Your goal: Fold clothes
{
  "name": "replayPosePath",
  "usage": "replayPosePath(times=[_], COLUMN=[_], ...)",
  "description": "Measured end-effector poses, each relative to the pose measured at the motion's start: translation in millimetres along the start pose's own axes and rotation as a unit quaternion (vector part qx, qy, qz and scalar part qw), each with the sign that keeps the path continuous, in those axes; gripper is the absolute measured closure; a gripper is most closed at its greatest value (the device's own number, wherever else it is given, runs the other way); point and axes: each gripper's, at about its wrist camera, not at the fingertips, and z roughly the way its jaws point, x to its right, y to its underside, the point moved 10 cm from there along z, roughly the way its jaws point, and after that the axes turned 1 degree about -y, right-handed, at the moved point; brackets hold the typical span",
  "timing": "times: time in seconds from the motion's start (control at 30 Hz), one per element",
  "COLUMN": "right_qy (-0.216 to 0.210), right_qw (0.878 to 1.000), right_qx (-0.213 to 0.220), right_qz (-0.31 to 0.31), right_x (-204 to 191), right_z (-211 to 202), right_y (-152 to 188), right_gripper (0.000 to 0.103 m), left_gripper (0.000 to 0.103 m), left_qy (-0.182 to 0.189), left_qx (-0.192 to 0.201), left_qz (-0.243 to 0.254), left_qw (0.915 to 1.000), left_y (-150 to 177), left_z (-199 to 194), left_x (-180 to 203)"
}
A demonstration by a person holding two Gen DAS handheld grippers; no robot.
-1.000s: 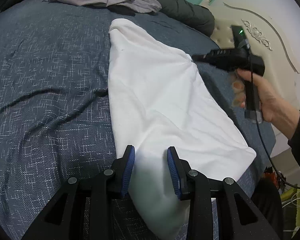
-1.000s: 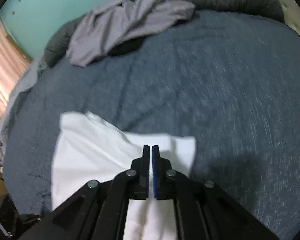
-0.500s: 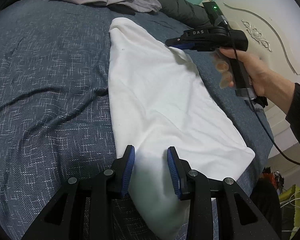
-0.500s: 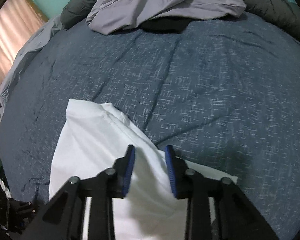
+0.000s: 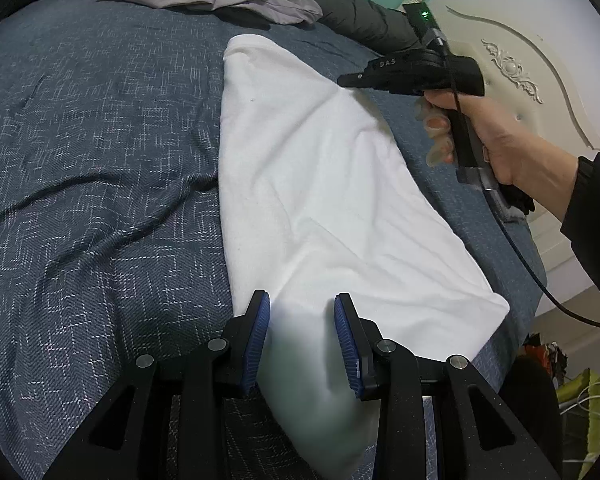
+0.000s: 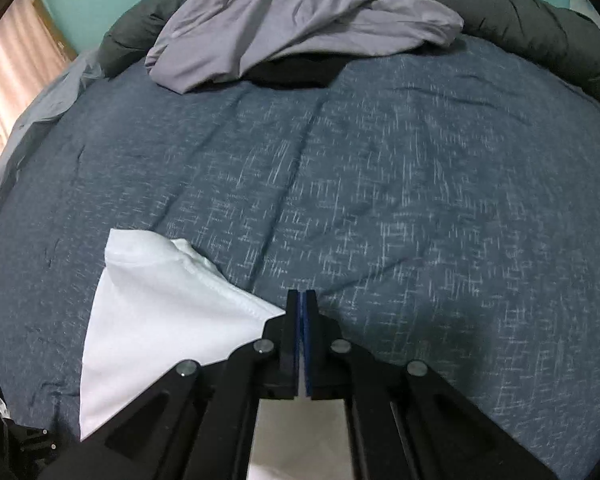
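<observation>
A white garment [image 5: 320,184] lies folded in a long strip on the blue bedspread [image 5: 80,160]. My left gripper [image 5: 302,340] is open, its blue-padded fingers standing either side of the strip's near end. A hand [image 5: 496,140] holds my right gripper [image 5: 342,79] at the strip's far right edge, where creases in the cloth converge. In the right wrist view the right gripper [image 6: 302,320] is shut, and the white garment [image 6: 160,312] is drawn into a taut point that ends at its fingers.
A crumpled grey garment [image 6: 300,12] lies at the far side of the bed on a dark rolled duvet [image 6: 540,28]. A cream headboard [image 5: 512,68] stands to the right. The bed's edge drops off beside the white strip's right side. A curtain [image 6: 12,68] hangs at left.
The right gripper opened half a second ago and has shut again on the garment's far edge, which now rises to a point. The left gripper has stayed open in place.
</observation>
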Motion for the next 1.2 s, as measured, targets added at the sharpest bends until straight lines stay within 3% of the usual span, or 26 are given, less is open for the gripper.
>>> replayPosePath(times=[0.2, 0.27, 0.33, 0.37, 0.47, 0.73, 0.77, 0.83, 0.9, 1.13, 1.2], right_qy=[-0.024, -0.028, -0.026, -0.026, -0.018, -0.048, -0.051, -0.046, -0.042, 0.0, 0.004], right_qw=[0.999, 0.999, 1.0, 1.0, 0.999, 0.998, 0.998, 0.997, 0.997, 1.0, 1.0], right_qx=[0.011, 0.013, 0.0, -0.012, -0.035, -0.028, -0.03, -0.043, -0.043, -0.017, -0.017], right_qz=[0.019, 0.021, 0.007, -0.003, -0.038, -0.034, -0.037, -0.047, -0.045, -0.021, -0.009], right_x=[0, -1, -7, -11, -17, -4, -4, -5, -3, 11, 14], right_z=[-14, -17, -14, -10, -6, -25, -26, -24, -22, -22, -21], right_y=[-8, -11, -12, -11, -2, 21, 23, 31, 34, 26, 25], right_gripper=[0.101, 0.092, 0.063, 0.063, 0.063, 0.065, 0.067, 0.086, 0.095, 0.099, 0.099], left_gripper=[0.066, 0.066, 0.066, 0.066, 0.066, 0.066, 0.066, 0.066, 0.066, 0.066, 0.066], left_qy=[0.0, 0.001, 0.001, 0.0, 0.002, 0.003, 0.004, 0.002, 0.001, 0.001, 0.0], left_qx=[0.001, 0.001, 0.001, 0.001, 0.0, 0.0, 0.0, -0.001, -0.001, -0.001, -0.001], left_qz=[-0.001, -0.003, -0.003, -0.003, -0.004, -0.005, -0.005, -0.005, -0.004, -0.004, -0.003], left_qw=[1.0, 1.0, 1.0, 1.0, 1.0, 1.0, 1.0, 1.0, 1.0, 1.0, 1.0], left_y=[1, 1, 2, 2, 4, 7, 7, 8, 9, 4, 16], left_z=[-2, -4, -4, -5, -5, -8, -8, -8, -8, -2, 5], left_x=[-1, -1, -2, -2, -1, -1, -1, -1, -1, -8, -7])
